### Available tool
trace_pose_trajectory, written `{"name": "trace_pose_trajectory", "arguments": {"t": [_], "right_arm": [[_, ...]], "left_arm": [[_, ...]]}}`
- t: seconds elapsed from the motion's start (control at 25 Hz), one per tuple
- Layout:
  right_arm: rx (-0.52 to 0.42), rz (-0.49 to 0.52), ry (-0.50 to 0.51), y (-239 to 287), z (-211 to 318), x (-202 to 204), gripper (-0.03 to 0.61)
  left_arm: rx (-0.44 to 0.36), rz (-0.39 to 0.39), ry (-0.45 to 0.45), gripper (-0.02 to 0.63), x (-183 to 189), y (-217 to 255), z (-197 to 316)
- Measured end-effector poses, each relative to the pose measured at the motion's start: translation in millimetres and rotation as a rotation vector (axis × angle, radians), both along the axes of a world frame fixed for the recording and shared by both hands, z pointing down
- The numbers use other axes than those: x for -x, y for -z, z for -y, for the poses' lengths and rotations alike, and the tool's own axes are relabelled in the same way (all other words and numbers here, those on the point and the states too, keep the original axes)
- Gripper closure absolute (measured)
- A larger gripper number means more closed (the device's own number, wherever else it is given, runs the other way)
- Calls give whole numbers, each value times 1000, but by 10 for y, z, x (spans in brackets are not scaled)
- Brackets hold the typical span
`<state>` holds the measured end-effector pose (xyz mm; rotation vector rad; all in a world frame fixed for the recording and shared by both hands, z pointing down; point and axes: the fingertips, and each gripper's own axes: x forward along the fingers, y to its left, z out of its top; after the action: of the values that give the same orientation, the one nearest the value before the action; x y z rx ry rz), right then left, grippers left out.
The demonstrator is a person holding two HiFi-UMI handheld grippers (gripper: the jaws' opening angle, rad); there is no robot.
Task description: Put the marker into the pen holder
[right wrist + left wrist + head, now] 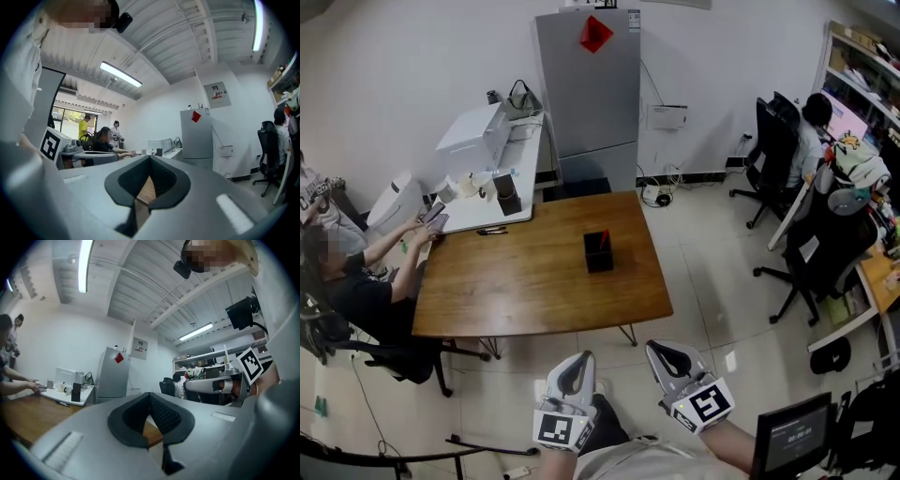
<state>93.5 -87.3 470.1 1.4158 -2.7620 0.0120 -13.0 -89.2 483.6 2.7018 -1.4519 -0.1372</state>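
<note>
A black pen holder (598,251) stands right of the middle of the brown wooden table (534,291), with something red showing at its top. Two dark markers (492,231) lie at the table's far left corner. Both grippers hang over the floor in front of the table's near edge, well short of the holder. My left gripper (578,362) (151,397) has its jaws together with nothing between them. My right gripper (664,353) (150,159) is also shut and empty. In both gripper views the jaws hide the holder.
A white side table (487,211) with a printer (474,133) and a black box (507,194) adjoins the far left. A seated person (366,281) reaches over the left end. A grey fridge (589,94) stands behind; office chairs (811,253) and desks fill the right.
</note>
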Motion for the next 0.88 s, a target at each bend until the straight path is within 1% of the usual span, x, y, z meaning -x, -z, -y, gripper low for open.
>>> {"name": "trace_pose_trajectory", "arguments": {"t": [0.16, 0.36, 0.56, 0.76, 0.88], "right_arm": [[-1, 9, 23, 12, -519, -105, 578], [1, 35, 32, 122, -943, -203, 578], [-2, 29, 26, 212, -1123, -149, 578], [-15, 27, 29, 286, -1152, 102, 578], [-35, 16, 22, 362, -1149, 193, 578]], "left_arm": [[19, 4, 13, 606, -132, -67, -582], [25, 23, 38, 606, -192, 67, -1026], [-2, 9, 42, 606, -128, 239, -1178], [-17, -4, 38, 606, 87, 352, -1182], [-25, -9, 21, 606, 132, 406, -1155]]}}
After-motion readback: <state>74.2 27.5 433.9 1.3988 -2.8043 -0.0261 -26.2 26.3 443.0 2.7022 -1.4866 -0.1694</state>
